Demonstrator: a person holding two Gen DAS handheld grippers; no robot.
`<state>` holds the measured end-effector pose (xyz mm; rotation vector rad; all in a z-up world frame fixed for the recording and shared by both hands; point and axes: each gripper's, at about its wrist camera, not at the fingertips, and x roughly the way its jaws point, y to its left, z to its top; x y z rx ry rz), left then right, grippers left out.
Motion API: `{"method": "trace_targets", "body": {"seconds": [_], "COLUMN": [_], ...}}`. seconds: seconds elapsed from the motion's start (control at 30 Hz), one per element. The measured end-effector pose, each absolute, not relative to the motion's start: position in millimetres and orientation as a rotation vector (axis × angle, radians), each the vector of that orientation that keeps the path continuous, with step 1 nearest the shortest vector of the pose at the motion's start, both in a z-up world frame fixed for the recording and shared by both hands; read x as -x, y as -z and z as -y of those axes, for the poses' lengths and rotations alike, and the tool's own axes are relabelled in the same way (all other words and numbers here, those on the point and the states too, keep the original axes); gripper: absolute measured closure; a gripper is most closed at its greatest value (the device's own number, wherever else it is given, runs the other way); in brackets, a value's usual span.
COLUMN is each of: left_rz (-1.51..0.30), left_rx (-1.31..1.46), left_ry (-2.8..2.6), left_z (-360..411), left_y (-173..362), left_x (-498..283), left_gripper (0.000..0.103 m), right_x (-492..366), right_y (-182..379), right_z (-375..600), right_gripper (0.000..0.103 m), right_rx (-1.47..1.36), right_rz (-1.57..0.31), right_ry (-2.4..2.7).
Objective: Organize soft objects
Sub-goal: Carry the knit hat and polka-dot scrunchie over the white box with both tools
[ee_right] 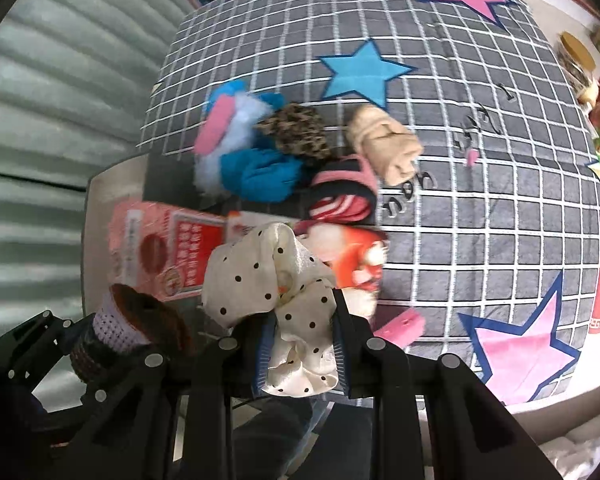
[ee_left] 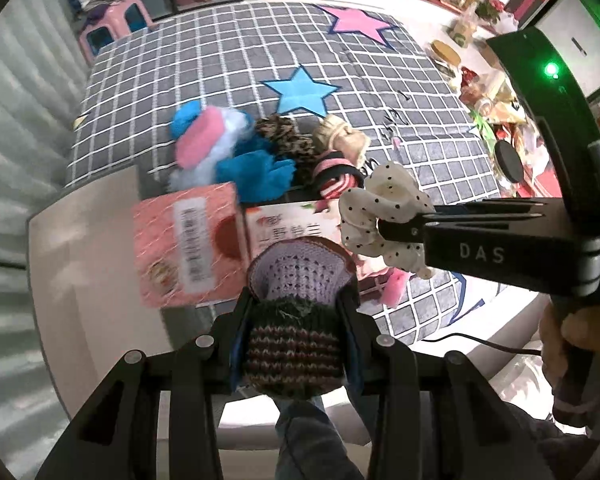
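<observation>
My left gripper (ee_left: 298,300) is shut on a knitted brown-striped item with a lilac inside (ee_left: 296,320); it also shows in the right wrist view (ee_right: 132,328). My right gripper (ee_right: 302,320) is shut on a white polka-dot scrunchie (ee_right: 268,280), seen from the left wrist too (ee_left: 384,212). Both are held above the pink box (ee_left: 188,244). On the checked blanket (ee_right: 480,220) beyond lies a pile: a blue, pink and white fluffy item (ee_right: 236,144), a leopard-print piece (ee_right: 296,132), a beige cloth (ee_right: 384,144) and a pink-striped dark item (ee_right: 340,192).
A second box with red print (ee_right: 352,256) lies next to the pink one. A small pink item (ee_right: 400,326) lies on the blanket near my right gripper. A grey board (ee_left: 80,248) is at the left. Cluttered goods (ee_left: 484,92) line the right side.
</observation>
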<state>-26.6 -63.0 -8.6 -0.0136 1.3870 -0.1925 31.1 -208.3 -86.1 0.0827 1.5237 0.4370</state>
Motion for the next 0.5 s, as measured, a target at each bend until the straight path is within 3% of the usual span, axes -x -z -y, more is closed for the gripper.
{"method": "trace_targets", "body": {"seconds": [0.5], "left_rz": [-1.318], "left_rx": [0.133], "left_ry": [0.07], "left_z": [-6.3], "left_y": [-8.4], "left_x": [70.1], "left_gripper": [0.061], "right_x": [-0.9], "right_y": [64.1], "right_z": [138.6], "right_gripper": [0.075], "right_rx": [0.046], "right_rz": [-1.493], "right_ry": [-0.535]}}
